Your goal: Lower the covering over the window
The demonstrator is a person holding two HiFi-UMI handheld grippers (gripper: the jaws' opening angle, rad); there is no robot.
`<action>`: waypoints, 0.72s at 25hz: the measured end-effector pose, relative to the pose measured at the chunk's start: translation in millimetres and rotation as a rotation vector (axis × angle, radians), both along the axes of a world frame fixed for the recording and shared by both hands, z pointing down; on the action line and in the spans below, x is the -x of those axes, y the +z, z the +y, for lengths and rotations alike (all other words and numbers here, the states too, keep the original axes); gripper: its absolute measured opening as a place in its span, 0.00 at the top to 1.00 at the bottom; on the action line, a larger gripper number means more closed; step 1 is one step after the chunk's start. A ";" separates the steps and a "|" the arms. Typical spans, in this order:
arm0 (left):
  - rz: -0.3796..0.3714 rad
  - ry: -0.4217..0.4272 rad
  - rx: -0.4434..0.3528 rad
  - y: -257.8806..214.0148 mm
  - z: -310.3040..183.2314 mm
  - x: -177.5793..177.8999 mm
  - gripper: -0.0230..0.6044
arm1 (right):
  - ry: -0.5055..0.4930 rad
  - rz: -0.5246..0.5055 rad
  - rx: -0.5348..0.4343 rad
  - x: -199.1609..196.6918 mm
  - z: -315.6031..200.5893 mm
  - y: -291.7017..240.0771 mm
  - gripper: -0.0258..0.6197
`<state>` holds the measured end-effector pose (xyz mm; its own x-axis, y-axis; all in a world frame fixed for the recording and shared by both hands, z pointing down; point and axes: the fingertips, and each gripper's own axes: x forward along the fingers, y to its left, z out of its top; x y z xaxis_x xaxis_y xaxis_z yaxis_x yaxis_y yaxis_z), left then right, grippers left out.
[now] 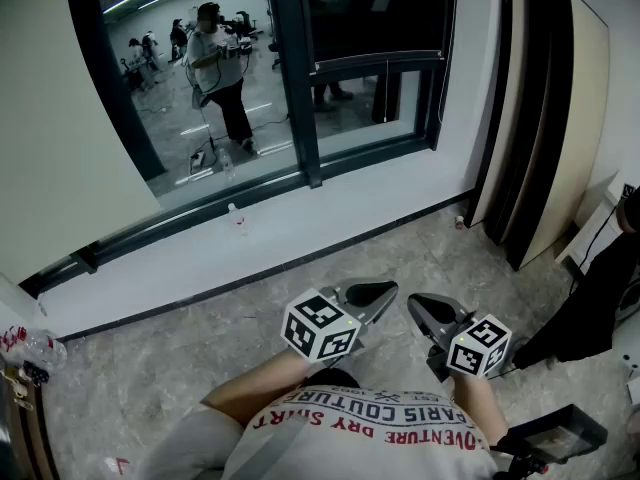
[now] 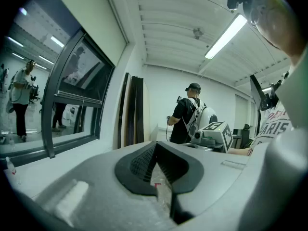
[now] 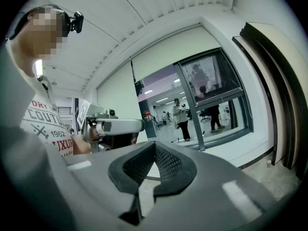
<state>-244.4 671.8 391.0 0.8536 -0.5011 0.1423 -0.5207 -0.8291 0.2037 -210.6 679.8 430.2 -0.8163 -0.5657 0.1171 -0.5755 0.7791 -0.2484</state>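
Observation:
The window [image 1: 370, 28] has a dark frame and bare glass above a white sill [image 1: 330, 213]; it also shows in the left gripper view [image 2: 72, 95] and in the right gripper view [image 3: 211, 95]. A thin cord [image 1: 450, 68] hangs along its right edge. My left gripper [image 1: 385, 290] and right gripper [image 1: 418, 303] are held side by side close to my body, over the floor and well short of the sill. Both are shut with nothing between the jaws, as their own views show [image 2: 156, 148] [image 3: 154, 150].
A small bottle [image 1: 236, 218] stands on the sill. Dark and pale boards [image 1: 530, 118] lean against the right wall. A person in black [image 1: 600, 288] stands at the right, also seen in the left gripper view [image 2: 187, 114]. Plastic bottles [image 1: 30, 348] lie at the far left.

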 end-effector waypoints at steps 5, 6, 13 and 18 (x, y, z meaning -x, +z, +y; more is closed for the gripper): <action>-0.001 0.011 -0.014 2.2 -0.6 -3.6 0.96 | -0.006 -0.005 -0.012 2.4 -1.8 -2.3 0.95; -0.002 0.014 -0.014 2.6 -0.3 -4.3 0.96 | -0.005 -0.006 -0.014 2.7 -1.7 -3.8 0.95; 0.006 0.037 -0.011 -1.3 -2.6 -6.6 0.96 | 0.011 -0.006 -0.021 -1.8 -5.5 -11.9 0.95; 0.000 0.046 -0.017 0.0 -5.3 -11.3 0.96 | 0.019 -0.022 0.003 -7.0 -6.8 -7.7 0.95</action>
<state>-233.2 666.5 391.1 0.8758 -0.4637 0.1339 -0.4819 -0.8554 0.1898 -203.6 673.0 422.5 -0.8078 -0.5807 0.1015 -0.5847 0.7672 -0.2637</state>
